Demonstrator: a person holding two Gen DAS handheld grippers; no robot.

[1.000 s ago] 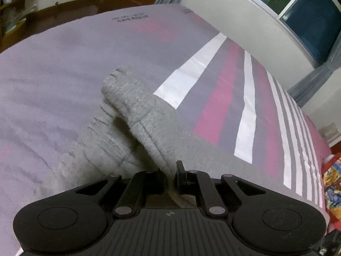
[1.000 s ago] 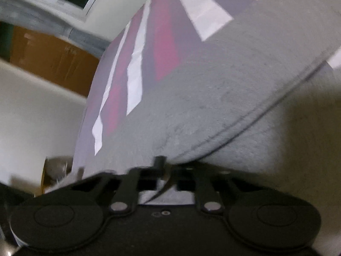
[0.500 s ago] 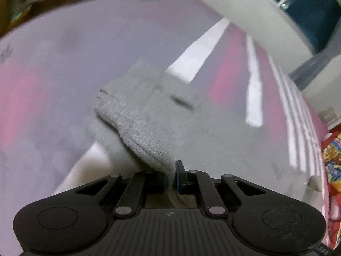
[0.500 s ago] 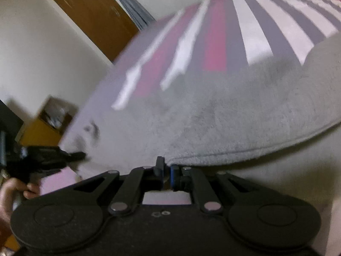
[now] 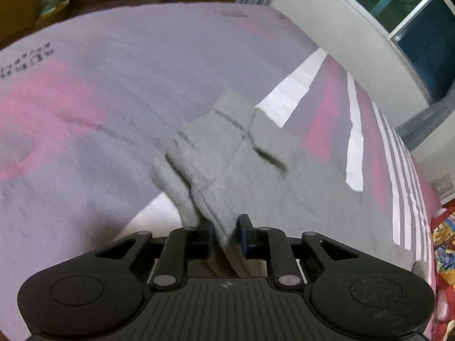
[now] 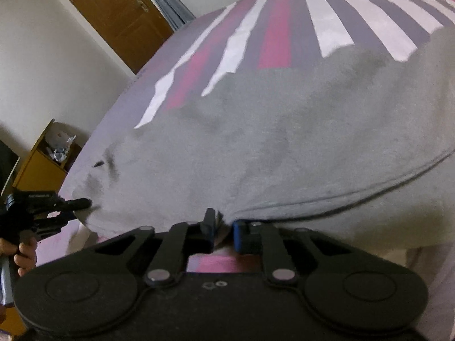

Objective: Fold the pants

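Grey sweatpants point(image 5: 233, 153) lie folded over on a striped bedspread point(image 5: 85, 85). In the left wrist view my left gripper point(image 5: 225, 231) has its jaws parted, with the cuff edge of a pant leg still lying between the fingers. In the right wrist view the pants point(image 6: 284, 142) spread wide in front of my right gripper point(image 6: 221, 227), whose jaws are also parted around the near fabric edge. The left gripper also shows in the right wrist view point(image 6: 76, 204) at the far left edge of the pants.
The bedspread point(image 6: 278, 34) has white, pink and purple stripes. A wooden door point(image 6: 113, 17) and a shelf unit point(image 6: 42, 162) stand beyond the bed. A window point(image 5: 412, 14) is above the far side. Colourful items point(image 5: 443, 241) lie at the right bed edge.
Both grippers carried the pant edge over and down onto the rest of the pants, then their jaws opened from pinched to parted. The fabric now lies flat.
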